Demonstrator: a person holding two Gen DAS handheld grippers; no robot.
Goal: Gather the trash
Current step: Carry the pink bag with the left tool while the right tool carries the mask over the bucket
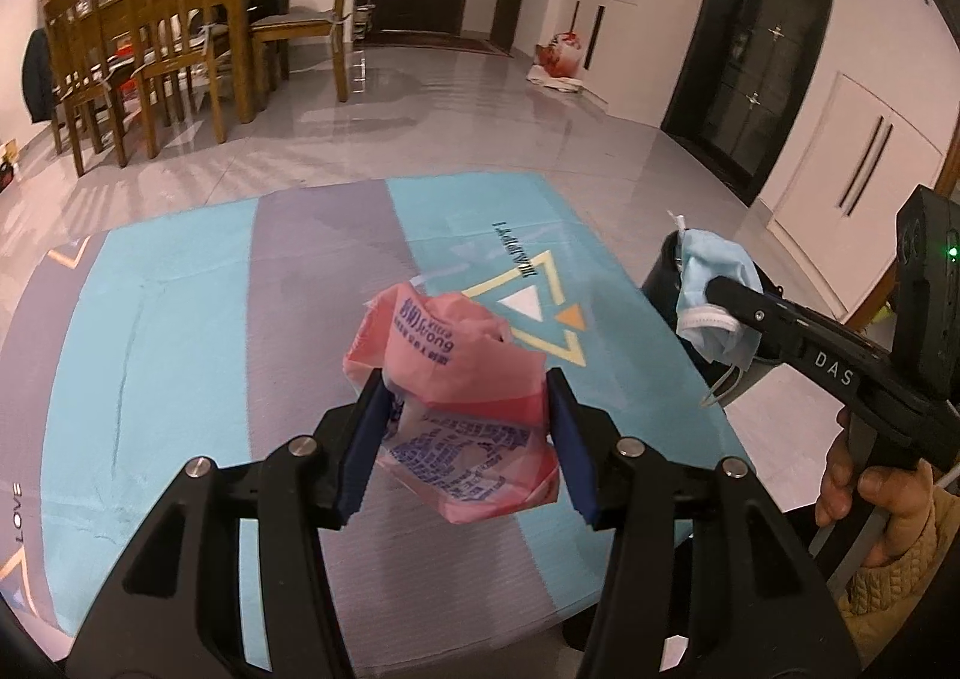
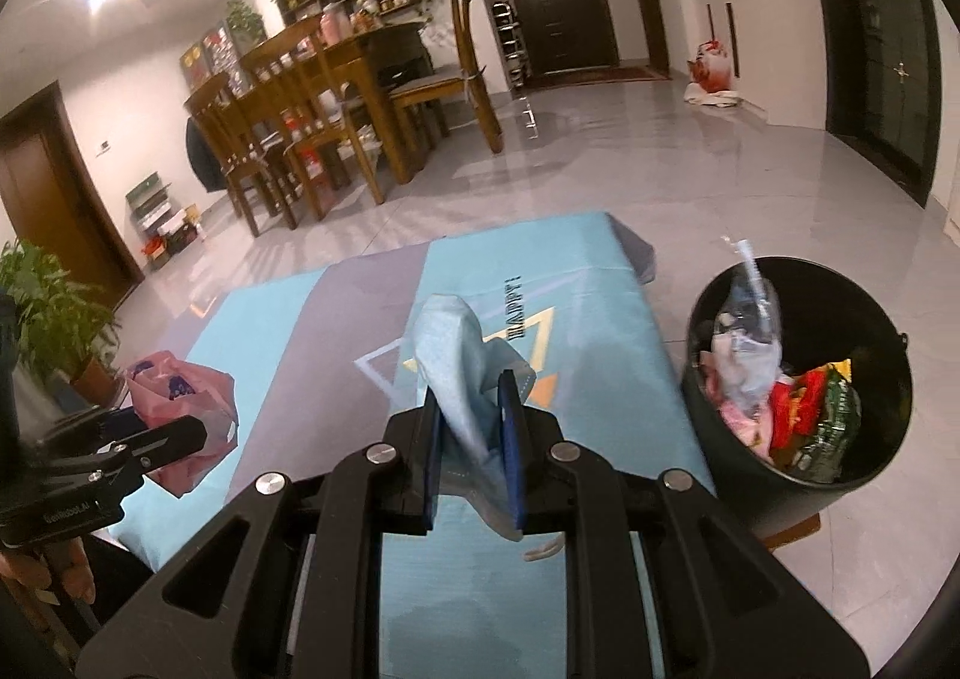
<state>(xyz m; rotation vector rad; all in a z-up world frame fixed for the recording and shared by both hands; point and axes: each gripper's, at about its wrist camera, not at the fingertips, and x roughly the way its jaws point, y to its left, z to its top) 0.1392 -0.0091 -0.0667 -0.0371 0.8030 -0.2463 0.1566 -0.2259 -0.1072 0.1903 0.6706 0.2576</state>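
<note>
Progress roughly midway by the look of it: black bin (image 2: 798, 379) off the right edge of the mat, already holding crumpled wrappers and a clear plastic piece sticking up above the rim. Two items off the mat (image 1: 180, 319) and in the air, neither in the bin yet. No other loose trash seen on the visible part of the mat, so likely only these two drops left. Left gripper (image 1: 465, 439) about half spread, blue pads pressed against both sides of a crumpled pink plastic bag (image 1: 456, 379) with blue print, bag bulging out above and below the pads, held clear of the mat. Right gripper (image 2: 474, 439) nearly closed, pads pinching a light-blue face mask (image 2: 462, 361), fabric standing up between them and an ear loop dangling underneath. Mask over the mat, left of the bin and near it; bag further left, well apart from the bin. Mask probably dropped first, being closer. Risk judged low: thin mask possibly snagging on a pad at release.
</note>
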